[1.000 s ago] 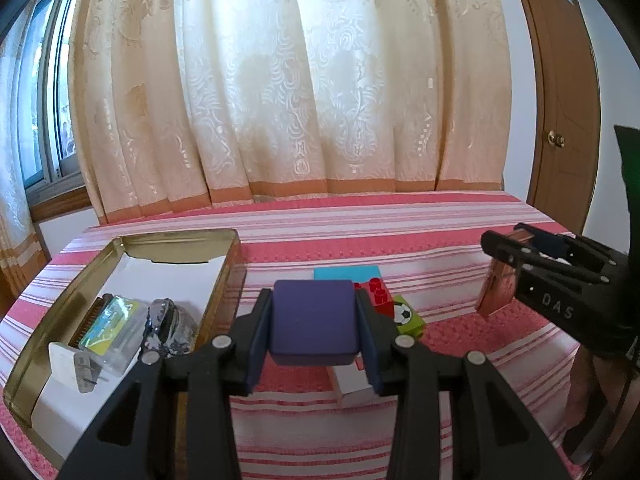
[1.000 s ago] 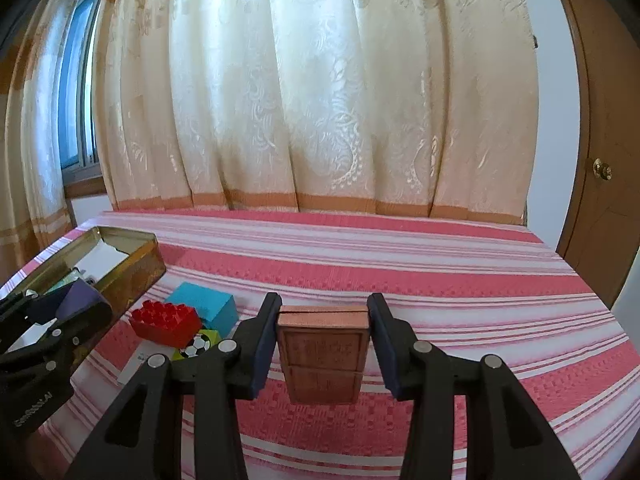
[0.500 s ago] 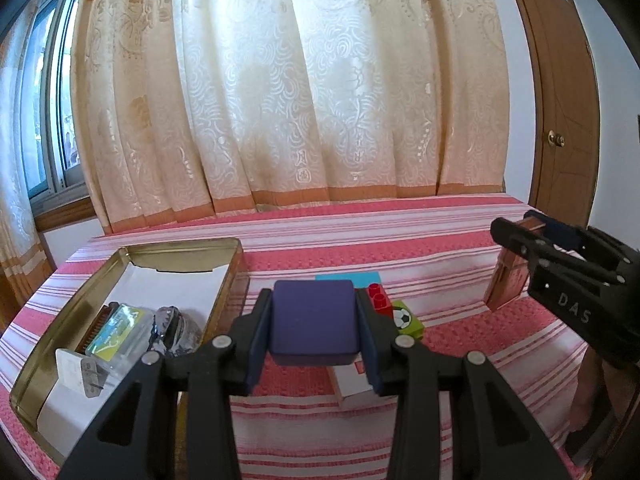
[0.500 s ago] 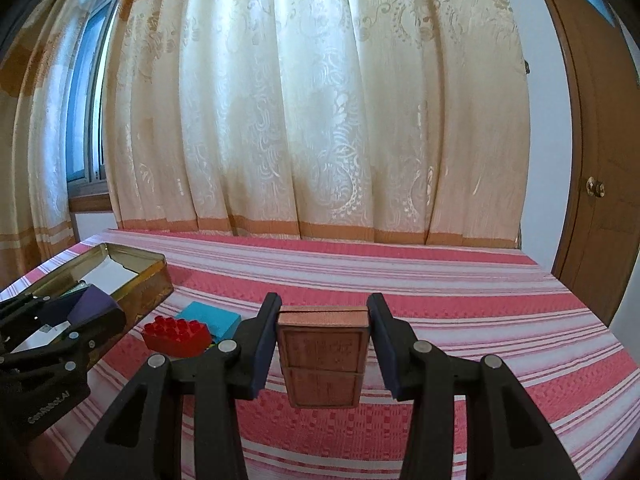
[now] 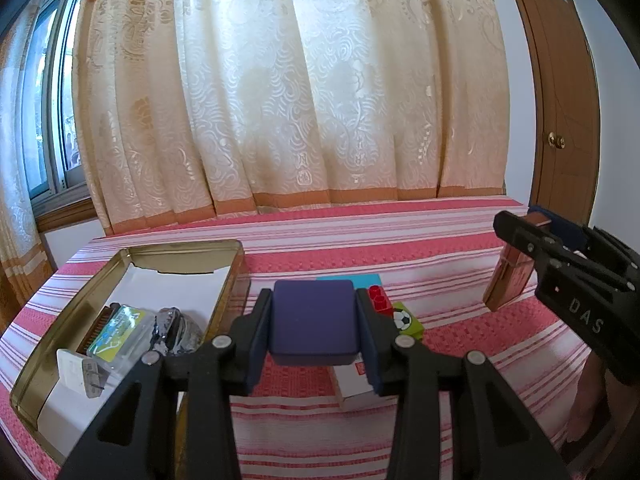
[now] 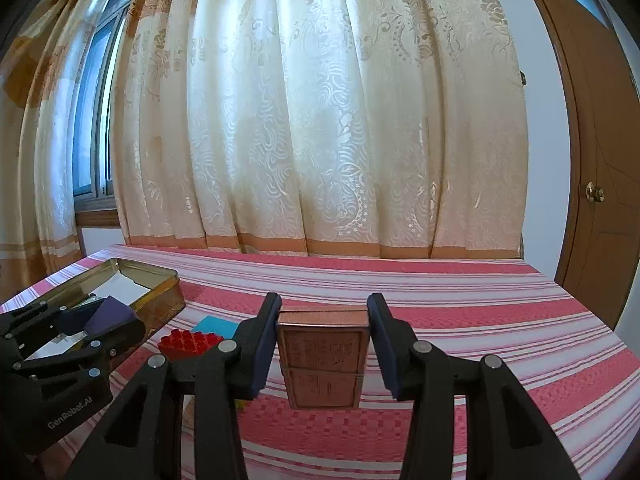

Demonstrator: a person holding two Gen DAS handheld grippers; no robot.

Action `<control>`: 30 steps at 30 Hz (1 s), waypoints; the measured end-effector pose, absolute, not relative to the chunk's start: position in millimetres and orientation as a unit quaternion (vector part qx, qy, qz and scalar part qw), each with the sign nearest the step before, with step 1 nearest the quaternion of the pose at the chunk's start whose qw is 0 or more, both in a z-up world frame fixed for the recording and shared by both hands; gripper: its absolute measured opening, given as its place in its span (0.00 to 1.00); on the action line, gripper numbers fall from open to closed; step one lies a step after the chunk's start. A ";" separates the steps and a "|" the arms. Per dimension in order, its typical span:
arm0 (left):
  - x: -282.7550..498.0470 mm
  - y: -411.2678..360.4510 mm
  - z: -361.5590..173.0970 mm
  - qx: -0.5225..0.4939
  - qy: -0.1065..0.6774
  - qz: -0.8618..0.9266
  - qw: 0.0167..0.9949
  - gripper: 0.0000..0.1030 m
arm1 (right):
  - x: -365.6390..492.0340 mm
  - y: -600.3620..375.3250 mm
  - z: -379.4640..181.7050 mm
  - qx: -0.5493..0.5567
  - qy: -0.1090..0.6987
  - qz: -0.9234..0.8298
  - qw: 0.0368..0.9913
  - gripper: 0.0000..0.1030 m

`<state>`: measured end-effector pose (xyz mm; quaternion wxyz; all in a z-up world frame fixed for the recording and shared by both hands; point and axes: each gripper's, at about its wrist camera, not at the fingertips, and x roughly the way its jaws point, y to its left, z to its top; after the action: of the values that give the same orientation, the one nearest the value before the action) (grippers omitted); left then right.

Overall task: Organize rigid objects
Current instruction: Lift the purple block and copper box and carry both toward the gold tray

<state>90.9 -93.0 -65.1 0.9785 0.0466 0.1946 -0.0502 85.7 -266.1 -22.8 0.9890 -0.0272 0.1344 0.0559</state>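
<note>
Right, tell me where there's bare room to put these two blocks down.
Free: the striped cloth right of the red brick, out to the door side, and the tin's white far end. Crowded: the tin's near end, and the cluster of teal block, red brick and football block beside it.

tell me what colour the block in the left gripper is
Dark purple block, clearest in the left wrist view.

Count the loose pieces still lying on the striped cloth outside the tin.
4: teal block, red stud brick, green football tile, white box beneath the left tongs. More may hide behind them.
</note>
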 end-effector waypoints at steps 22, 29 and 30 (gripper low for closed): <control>88.1 -67.7 -62.2 0.042 0.167 -0.013 0.985 0.38 | 78.5 -239.7 -22.9 -0.029 0.130 0.085 0.987 0.46; 88.0 -60.8 -62.1 0.038 0.162 -0.006 0.986 0.38 | 77.6 -228.7 -23.0 -0.031 0.130 0.097 0.986 0.46; 88.0 -59.7 -62.1 0.038 0.162 -0.004 0.986 0.38 | 77.5 -227.3 -23.0 -0.031 0.131 0.098 0.986 0.46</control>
<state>88.0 -59.7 -62.1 0.9860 0.0378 0.1621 -0.0044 77.5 -227.3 -23.0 0.9861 -0.0308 0.1306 0.0981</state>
